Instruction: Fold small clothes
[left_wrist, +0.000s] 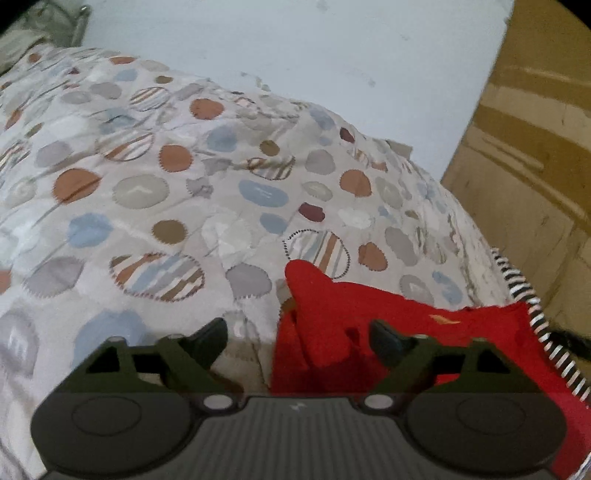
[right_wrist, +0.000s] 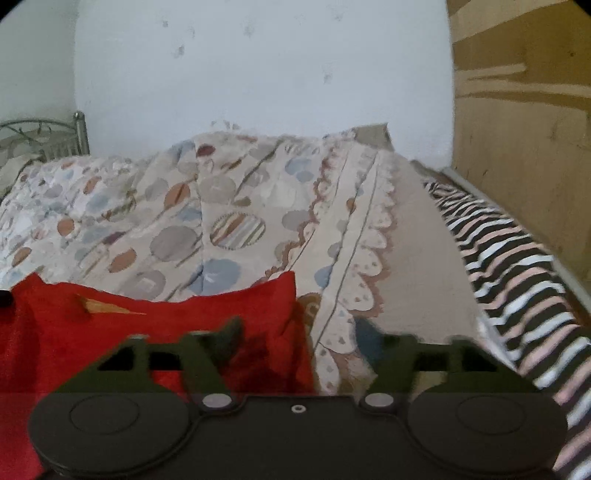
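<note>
A small red garment lies on the patterned bedspread. In the left wrist view its left corner, a raised fold, lies between the fingers of my open left gripper. In the right wrist view the same red garment fills the lower left, and its right edge lies between the fingers of my open right gripper. A small orange mark shows on the red cloth in both views. Neither gripper holds anything.
The bedspread has coloured circles and a scalloped border. A black, white and pink striped cloth lies along the bed's right edge. A wooden wardrobe stands to the right, a white wall behind, and a metal bed frame at far left.
</note>
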